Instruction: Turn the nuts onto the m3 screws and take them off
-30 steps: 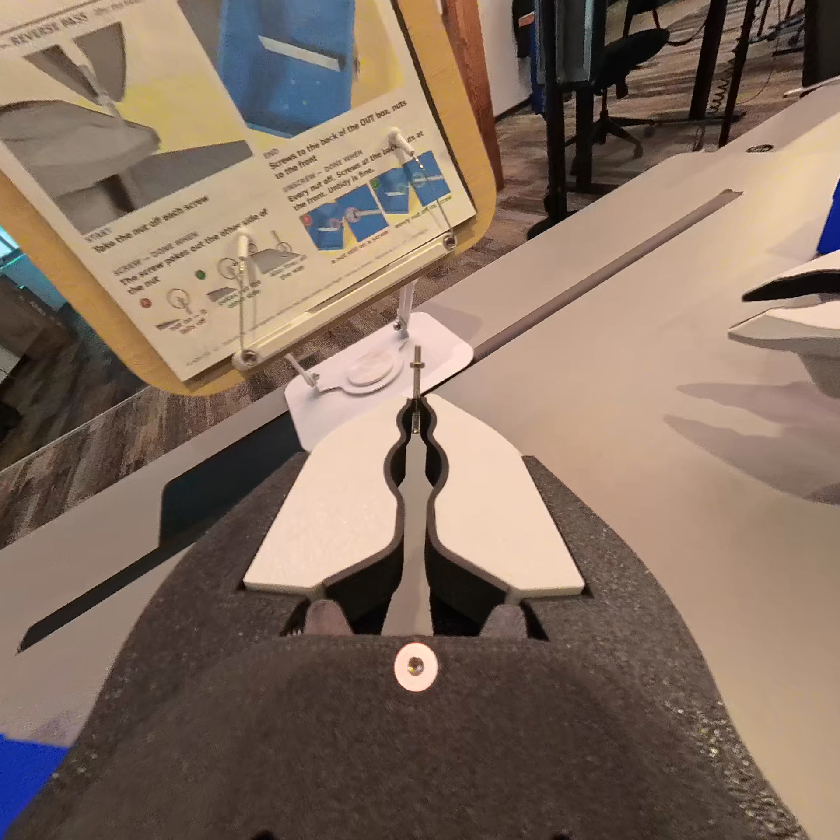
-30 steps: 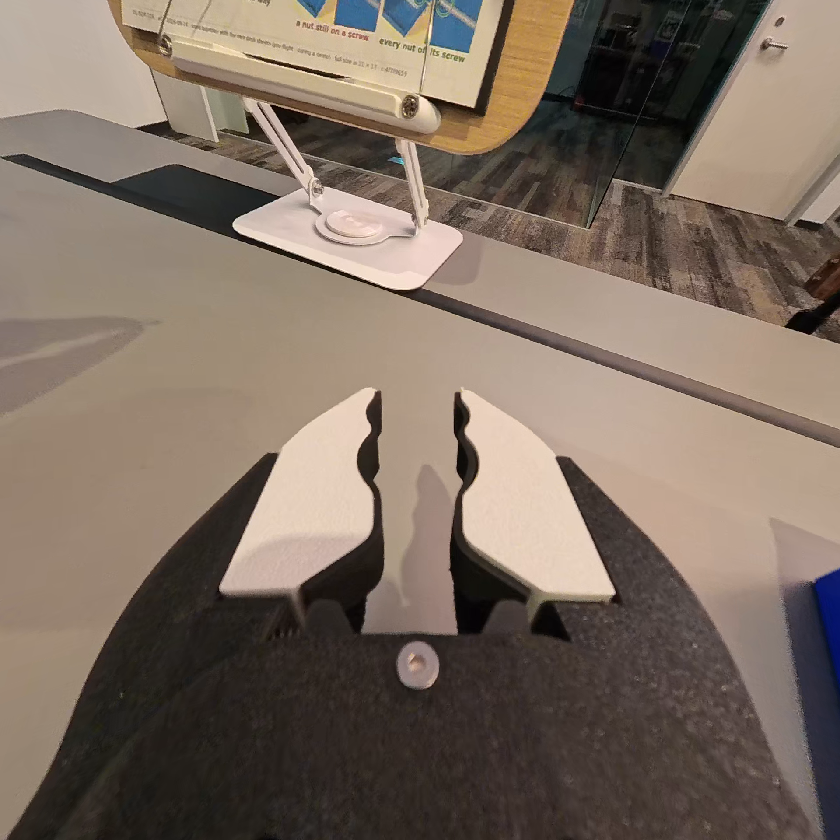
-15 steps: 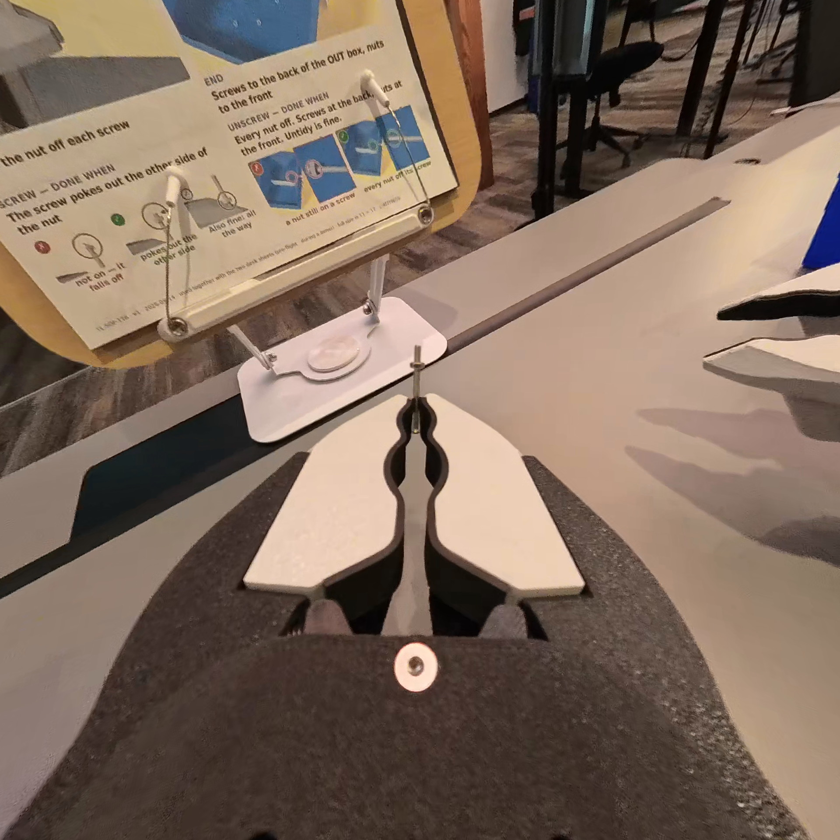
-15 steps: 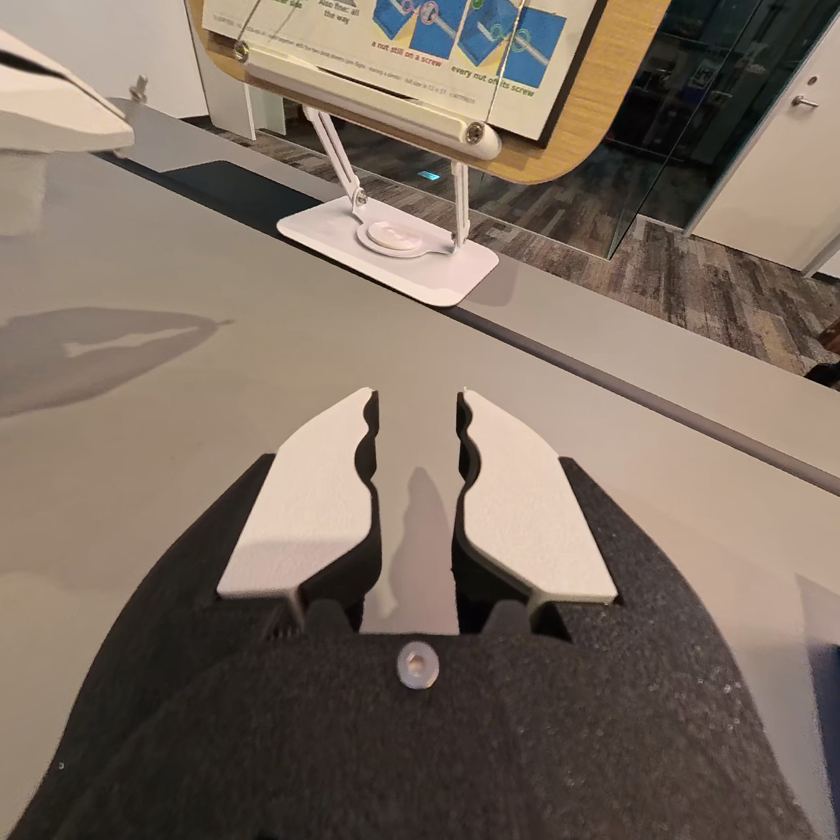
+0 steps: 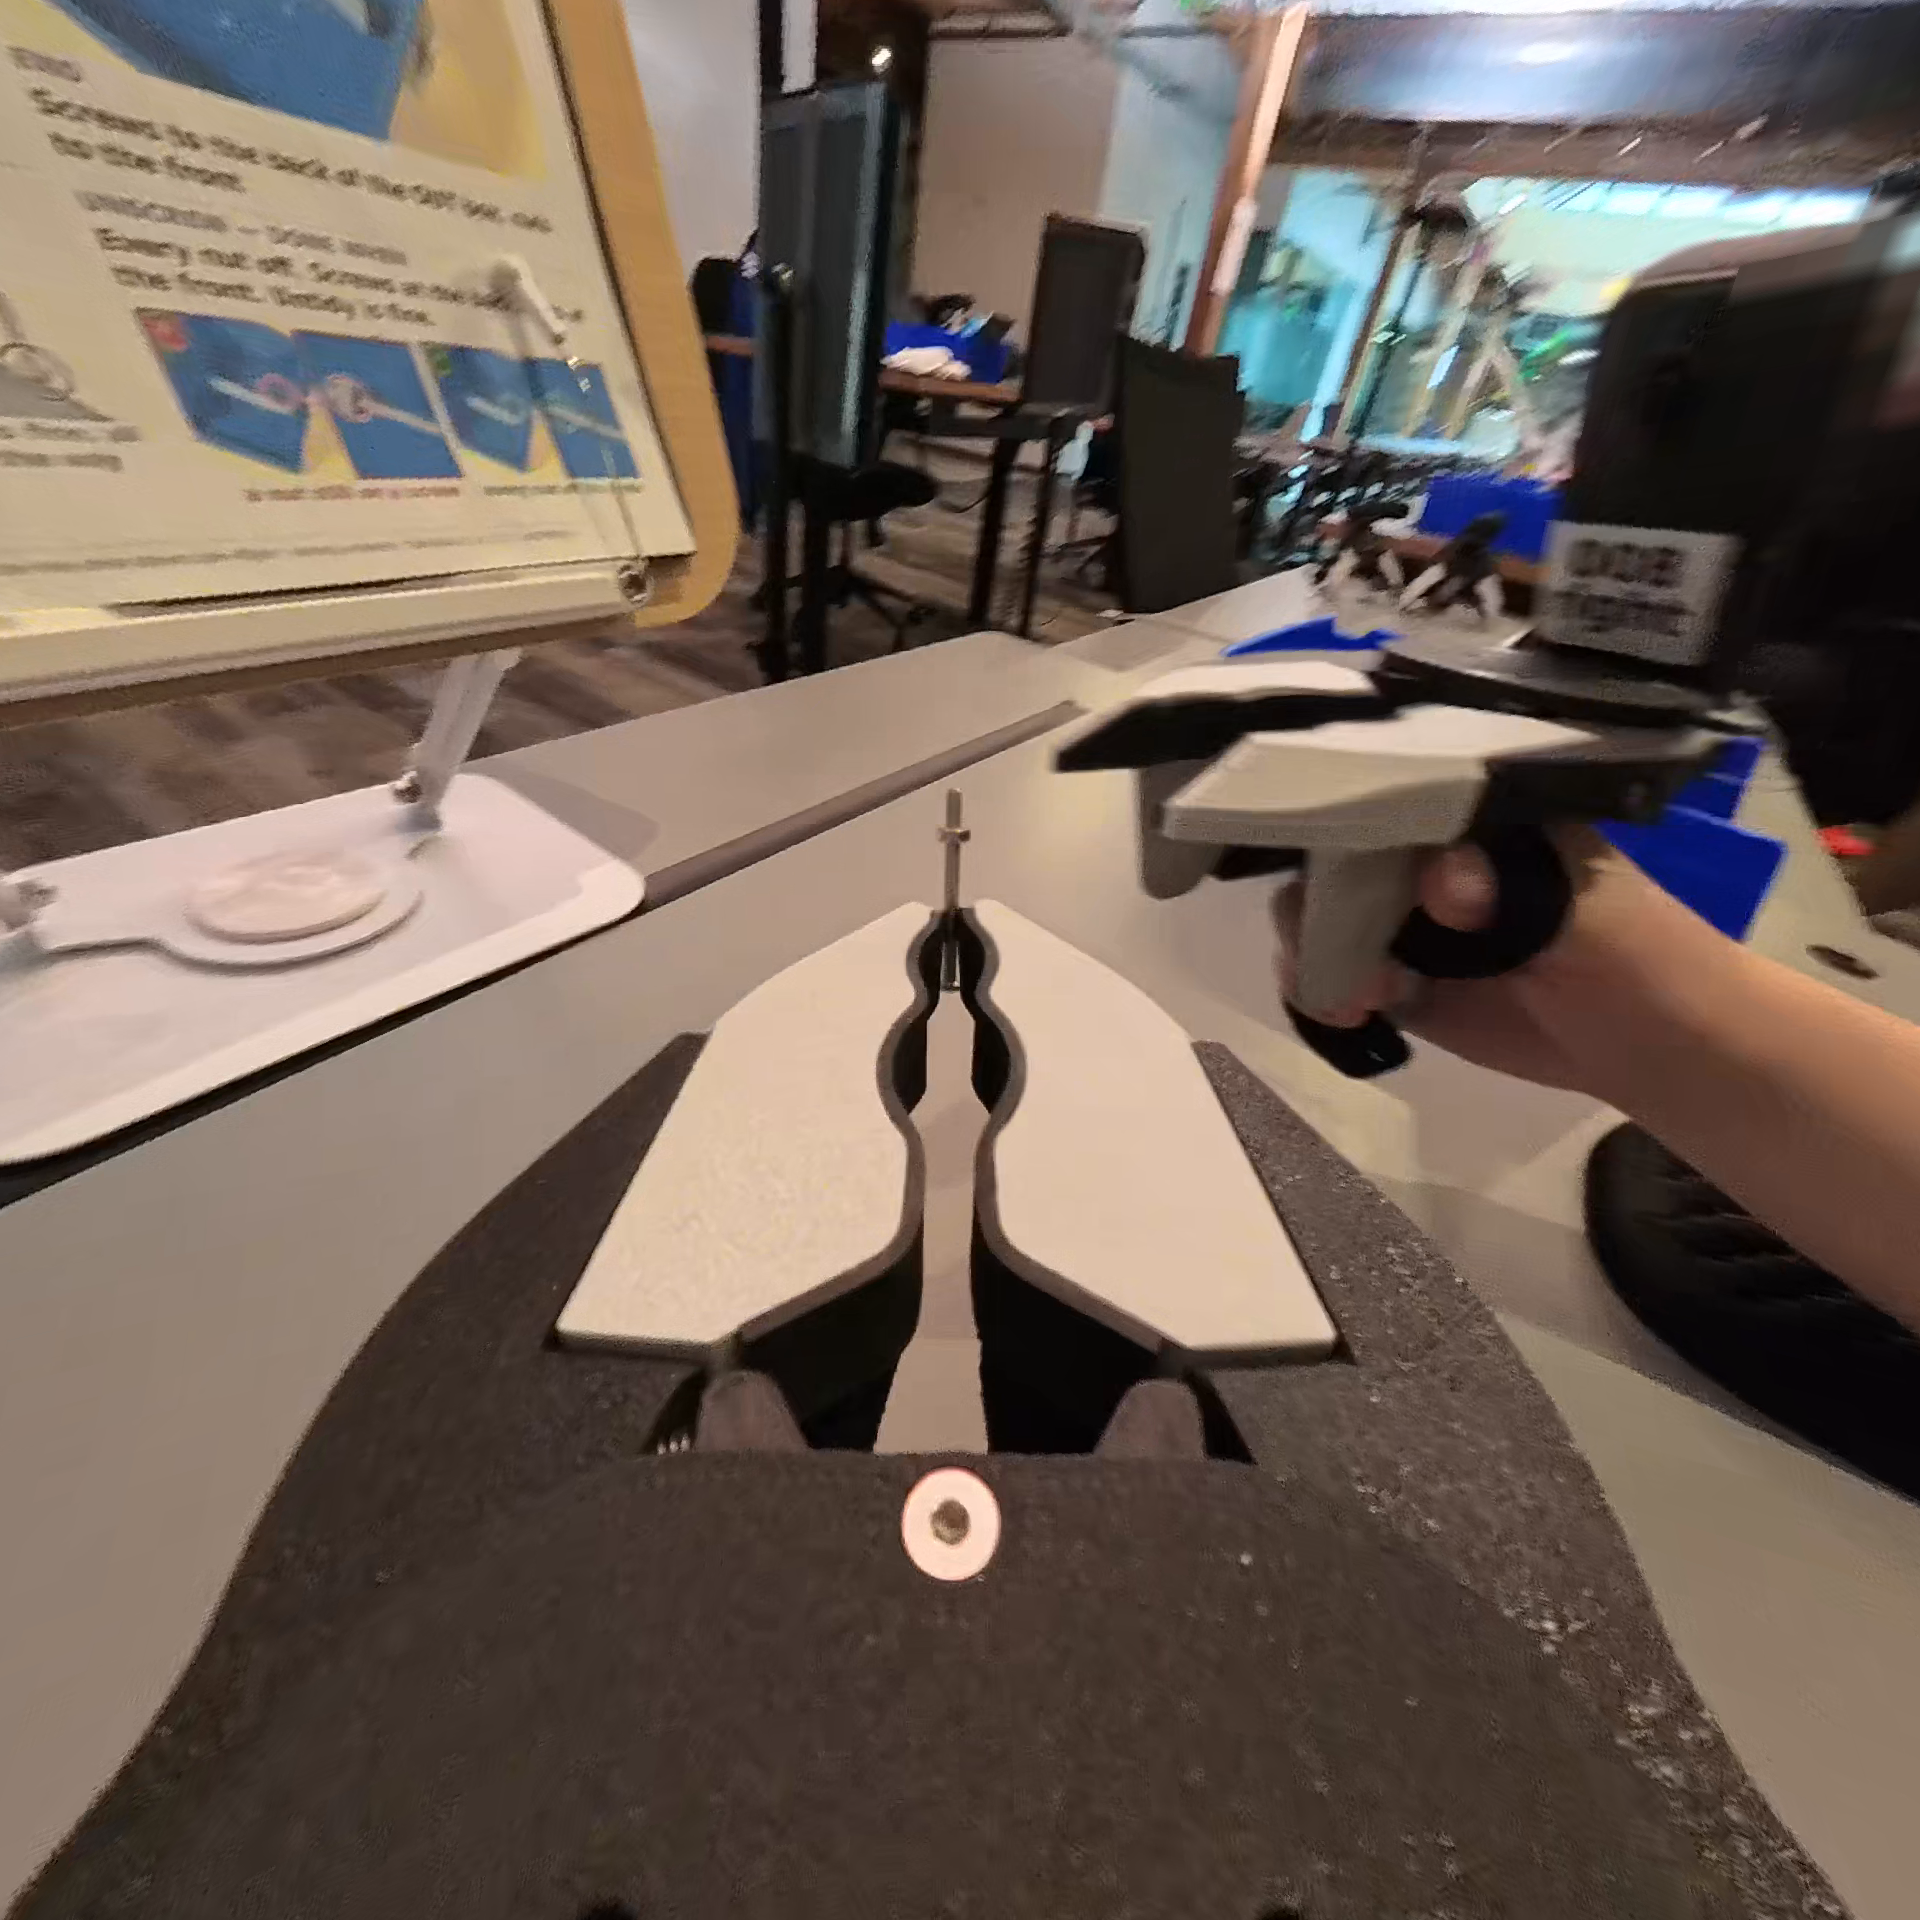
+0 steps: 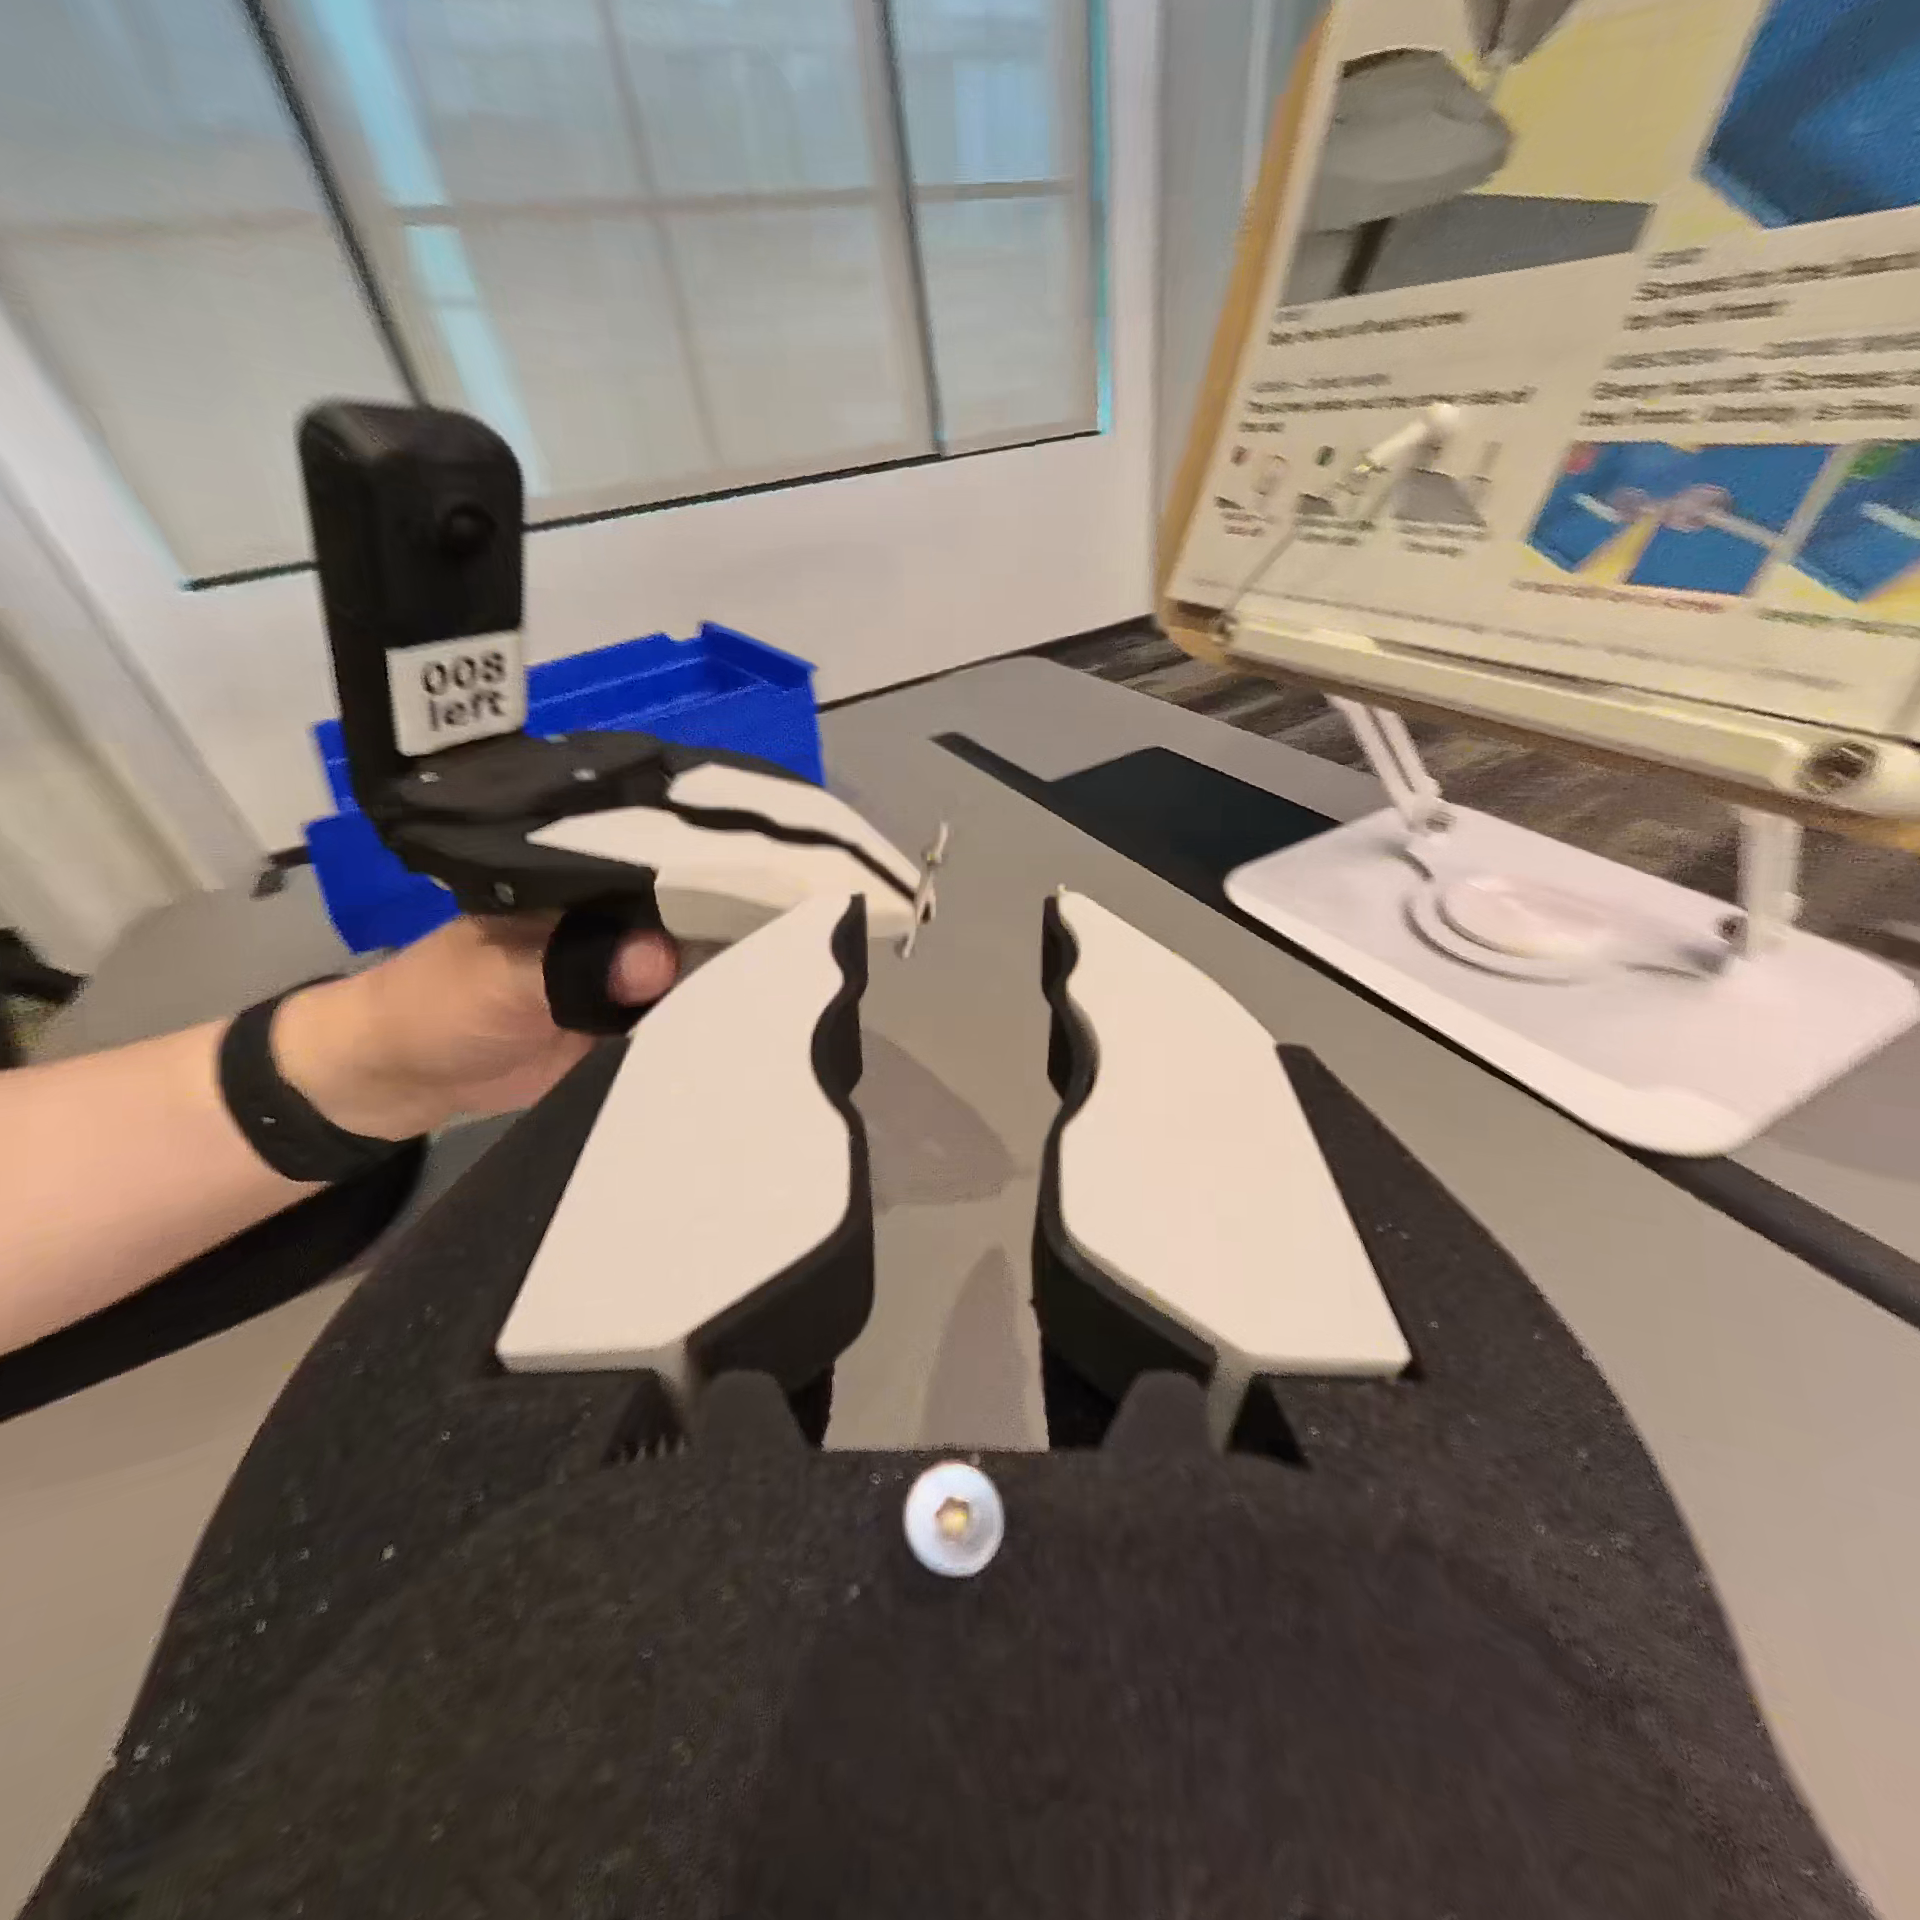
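My left gripper point(image 5: 950, 912) is shut on a thin metal screw point(image 5: 951, 868) that stands upright out of its fingertips. A small nut point(image 5: 953, 833) sits on the screw near its top. In the right wrist view the left gripper point(image 6: 902, 891) shows at the left with the screw point(image 6: 928, 883) sticking out of its tips. My right gripper point(image 6: 951, 909) is open and empty, its left fingertip point(image 6: 831, 925) close beside the screw. In the left wrist view the right gripper point(image 5: 1132, 743) hangs to the right of the screw, a hand point(image 5: 1507, 966) on its handle.
An instruction sheet on a wooden stand point(image 5: 312, 312) with a white base point(image 5: 312, 935) stands at the table's far side; it also shows in the right wrist view point(image 6: 1558, 987). Blue bins point(image 6: 665, 707) sit behind the left gripper. More blue bins point(image 5: 1704, 852) lie behind the right gripper. The table point(image 5: 208, 1247) is grey. Left tips to right tips: about 4 cm.
Both grippers have swung toward each other; the right gripper now stands close to the screw held by the left. The left stays shut on the screw; the right stays open.
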A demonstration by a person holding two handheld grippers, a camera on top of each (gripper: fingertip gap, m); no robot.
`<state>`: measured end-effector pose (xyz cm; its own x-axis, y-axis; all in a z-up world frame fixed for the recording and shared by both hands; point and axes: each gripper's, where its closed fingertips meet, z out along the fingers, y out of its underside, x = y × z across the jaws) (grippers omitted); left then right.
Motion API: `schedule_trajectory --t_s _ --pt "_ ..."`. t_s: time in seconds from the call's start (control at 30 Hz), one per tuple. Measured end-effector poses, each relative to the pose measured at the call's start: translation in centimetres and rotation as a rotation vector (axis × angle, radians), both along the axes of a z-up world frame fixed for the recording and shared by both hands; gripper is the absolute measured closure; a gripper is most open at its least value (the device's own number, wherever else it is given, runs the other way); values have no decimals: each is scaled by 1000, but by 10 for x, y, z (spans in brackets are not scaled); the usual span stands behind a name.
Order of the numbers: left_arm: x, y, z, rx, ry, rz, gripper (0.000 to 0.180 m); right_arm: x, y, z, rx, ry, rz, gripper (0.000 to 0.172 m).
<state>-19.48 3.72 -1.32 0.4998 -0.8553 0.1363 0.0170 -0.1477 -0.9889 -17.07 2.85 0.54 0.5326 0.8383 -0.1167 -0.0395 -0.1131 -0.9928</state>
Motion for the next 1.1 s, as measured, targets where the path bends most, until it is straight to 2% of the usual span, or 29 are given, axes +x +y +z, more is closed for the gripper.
schedule_trajectory --t_s 0.2,0.37,0.53,0.8,1.0,1.1 --pt "-5 -7 11 2 -72 -73 178 -20 1 15 -59 57 218 140" --pt "0 -19 22 -26 -142 -162 178 -26 -7 21 -101 160 308 146" --pt "4 -27 37 -101 -250 -239 178 -26 -13 30 -121 199 343 151" --pt "1 -32 46 -125 -281 -269 178 -21 -14 44 -160 272 347 156" --pt "0 -32 51 -181 -348 -288 178 -24 -15 43 -128 209 316 154" --pt "1 -33 49 -170 -325 -284 178 -28 -18 44 -137 209 324 153"
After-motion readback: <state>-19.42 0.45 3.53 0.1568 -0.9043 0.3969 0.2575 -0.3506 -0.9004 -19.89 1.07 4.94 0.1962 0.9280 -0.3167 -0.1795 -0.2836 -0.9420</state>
